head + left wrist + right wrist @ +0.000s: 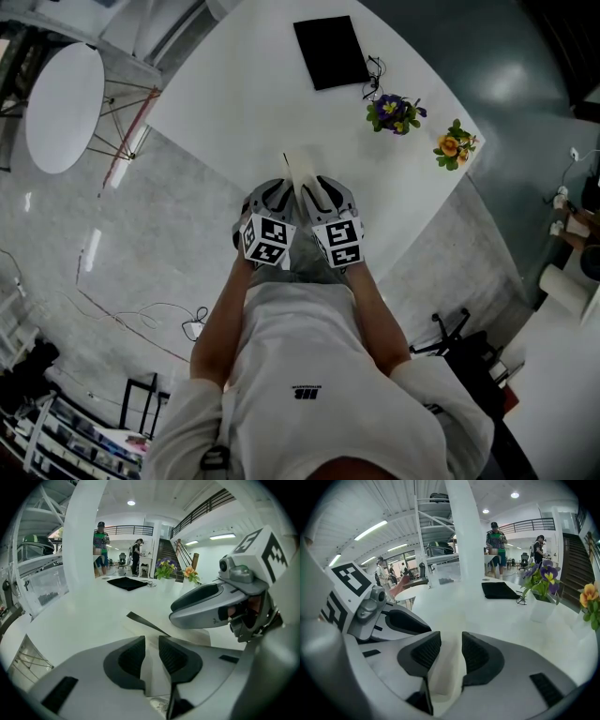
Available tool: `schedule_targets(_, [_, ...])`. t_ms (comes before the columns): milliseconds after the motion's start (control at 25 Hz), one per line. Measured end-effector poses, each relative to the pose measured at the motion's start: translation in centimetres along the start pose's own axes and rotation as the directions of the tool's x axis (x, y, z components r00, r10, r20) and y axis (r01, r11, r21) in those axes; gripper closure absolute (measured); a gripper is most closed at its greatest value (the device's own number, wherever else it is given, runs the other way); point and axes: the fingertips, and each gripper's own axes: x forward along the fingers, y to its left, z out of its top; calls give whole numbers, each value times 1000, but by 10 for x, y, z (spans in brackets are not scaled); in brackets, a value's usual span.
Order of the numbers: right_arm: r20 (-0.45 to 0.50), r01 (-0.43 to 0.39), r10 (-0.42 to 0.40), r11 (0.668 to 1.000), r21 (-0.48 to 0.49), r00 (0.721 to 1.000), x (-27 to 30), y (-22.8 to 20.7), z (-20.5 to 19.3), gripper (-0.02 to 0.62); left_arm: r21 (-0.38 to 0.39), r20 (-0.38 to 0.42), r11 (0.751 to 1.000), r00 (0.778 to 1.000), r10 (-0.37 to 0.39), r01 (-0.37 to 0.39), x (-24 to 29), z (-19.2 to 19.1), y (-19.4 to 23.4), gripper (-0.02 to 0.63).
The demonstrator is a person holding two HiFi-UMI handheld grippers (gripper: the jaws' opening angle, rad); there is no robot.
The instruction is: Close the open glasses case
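A pale cream glasses case (pixel 300 172) lies near the front edge of the white table (pixel 244 103), between my two grippers. In the left gripper view the case (pixel 197 637) stretches ahead of the jaws, with a thin dark strip along its far left edge. My left gripper (pixel 152 653) has its pads close together on the case's near end. My right gripper (pixel 451 656) stands slightly apart with the case (pixel 449 672) in the narrow gap, its pads just off it. In the head view the left gripper (pixel 284 185) and right gripper (pixel 317 185) sit side by side.
A flat black pad (pixel 330 52) with a small cable lies at the table's far side. Purple flowers (pixel 395 113) and orange flowers (pixel 455 145) stand at the right edge. A round white table (pixel 64 105) is off to the left. People stand in the far background.
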Motion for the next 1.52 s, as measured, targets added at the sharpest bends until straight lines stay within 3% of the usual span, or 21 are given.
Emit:
schedule_targets(520, [-10,15,-16,1000,-11,1000,8,8,-8,434,13,-25,1000,1000,-1,1,-3,-14,1,508])
schedule_targets(840, [7,74,-74,997,-14,997,7,8,-7,394,16,-3,1000,1000,-2,2,-19,-18,1,508])
schedule_targets(1080, [46,156,-154,987,-36,987,-8,6,5,390,13,49,1000,999,11,-12,-39,-13,5,508])
schedule_targets(1520, [161,215,-203,975,-56,966,-61,28,39,390,27,214,999,977,20,-26,-88,25,4,505])
